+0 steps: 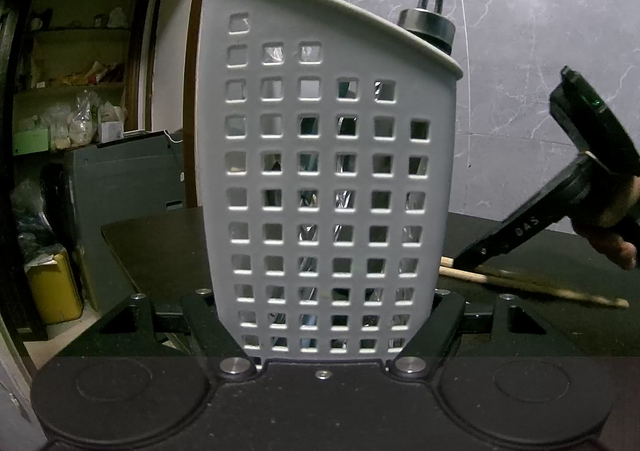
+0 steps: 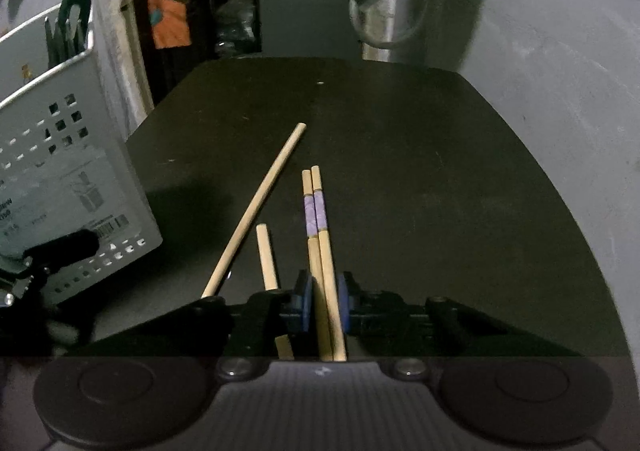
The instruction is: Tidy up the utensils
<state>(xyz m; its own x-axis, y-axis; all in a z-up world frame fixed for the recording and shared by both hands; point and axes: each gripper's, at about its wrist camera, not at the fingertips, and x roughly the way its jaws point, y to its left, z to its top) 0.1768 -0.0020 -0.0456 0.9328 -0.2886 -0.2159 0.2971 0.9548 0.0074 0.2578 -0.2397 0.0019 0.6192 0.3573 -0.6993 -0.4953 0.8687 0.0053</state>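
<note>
A white perforated utensil holder (image 1: 332,171) stands upright on the black table, and my left gripper (image 1: 324,299) is shut on its lower sides. A dark metal handle with a ring (image 1: 428,27) pokes above its rim. In the right wrist view the holder (image 2: 60,187) is at the left. My right gripper (image 2: 323,303) points down at the table, its blue pads closed on a pair of chopsticks with purple bands (image 2: 316,211) that lie on the surface. A long plain stick (image 2: 256,211) and a shorter one (image 2: 267,257) lie just left of them.
The black table (image 2: 400,131) ends at a grey marbled wall (image 1: 520,31) behind. A shiny metal vessel (image 2: 384,23) stands past the far edge. A grey box (image 1: 120,179), cluttered shelves (image 1: 72,91) and a yellow container (image 1: 52,287) are off to the left.
</note>
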